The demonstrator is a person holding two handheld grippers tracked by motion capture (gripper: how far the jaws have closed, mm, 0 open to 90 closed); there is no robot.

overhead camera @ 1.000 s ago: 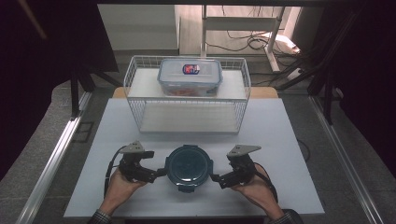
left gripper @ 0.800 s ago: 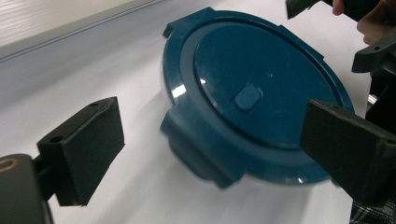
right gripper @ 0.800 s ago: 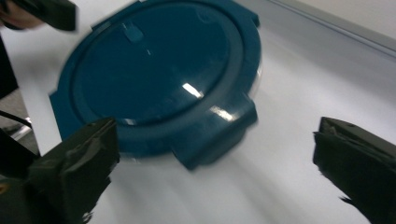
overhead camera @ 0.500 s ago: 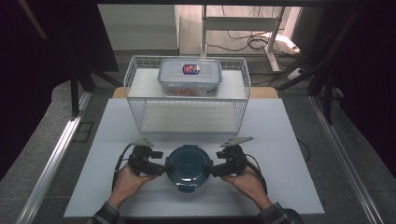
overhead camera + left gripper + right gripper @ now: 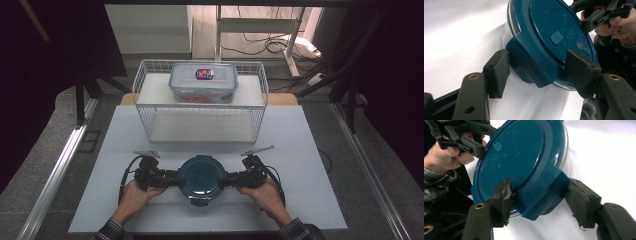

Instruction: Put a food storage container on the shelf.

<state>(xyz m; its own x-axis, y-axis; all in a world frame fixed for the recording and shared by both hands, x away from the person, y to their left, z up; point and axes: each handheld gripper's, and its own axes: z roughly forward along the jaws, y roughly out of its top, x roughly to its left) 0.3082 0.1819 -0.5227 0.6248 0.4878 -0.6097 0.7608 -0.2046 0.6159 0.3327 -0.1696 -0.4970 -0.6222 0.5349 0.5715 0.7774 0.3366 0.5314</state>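
Between both claws point(image 5: 176, 179), blue-lidded bowl point(image 5: 201, 174)

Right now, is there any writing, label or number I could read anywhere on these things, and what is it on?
No text can be read.
Red and blue label on the clear rectangular plastic box in the white wire basket: too small and blurred.
Round dark-teal plastic lid: a small raised blank square, no writing.

Both tongs, left point(image 5: 172, 178) and right point(image 5: 227, 180), closing, pointing inward.
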